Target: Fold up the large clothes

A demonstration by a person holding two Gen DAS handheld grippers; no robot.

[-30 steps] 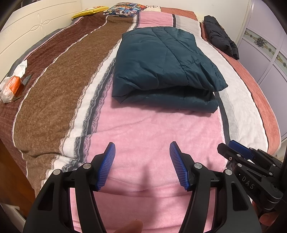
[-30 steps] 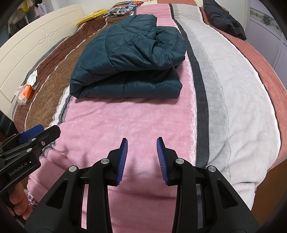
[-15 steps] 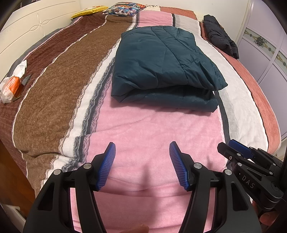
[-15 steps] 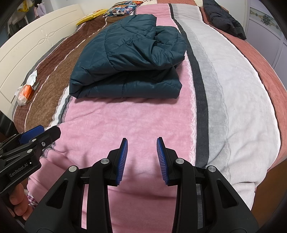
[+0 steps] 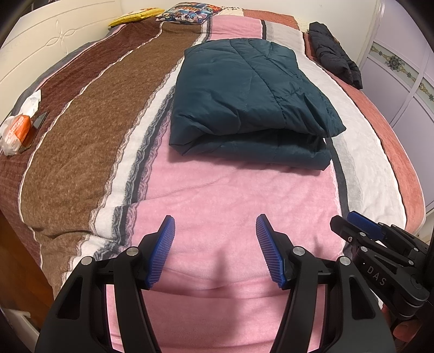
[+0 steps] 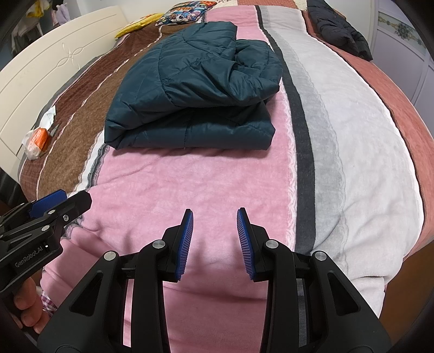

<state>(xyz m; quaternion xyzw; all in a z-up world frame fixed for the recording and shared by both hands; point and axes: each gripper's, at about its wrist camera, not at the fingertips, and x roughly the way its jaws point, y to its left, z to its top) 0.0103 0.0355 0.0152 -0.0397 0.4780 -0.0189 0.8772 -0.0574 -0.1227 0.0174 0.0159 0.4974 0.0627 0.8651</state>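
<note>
A dark teal quilted jacket (image 5: 249, 103) lies folded in a thick stack on the striped bed blanket (image 5: 217, 195); it also shows in the right wrist view (image 6: 195, 92). My left gripper (image 5: 214, 225) is open and empty, hovering over the pink stripe near the bed's front edge, well short of the jacket. My right gripper (image 6: 214, 217) is open and empty beside it, also short of the jacket. Each gripper shows at the edge of the other's view.
A black garment (image 5: 336, 59) lies at the far right of the bed. An orange and white packet (image 5: 16, 130) lies at the left edge by the white headboard (image 5: 40, 35). Pillows (image 5: 187, 13) sit at the far end. Wardrobe doors (image 5: 401, 78) stand at right.
Almost nothing: both grippers stay open and hover in place, with only a slight drift of the view.
</note>
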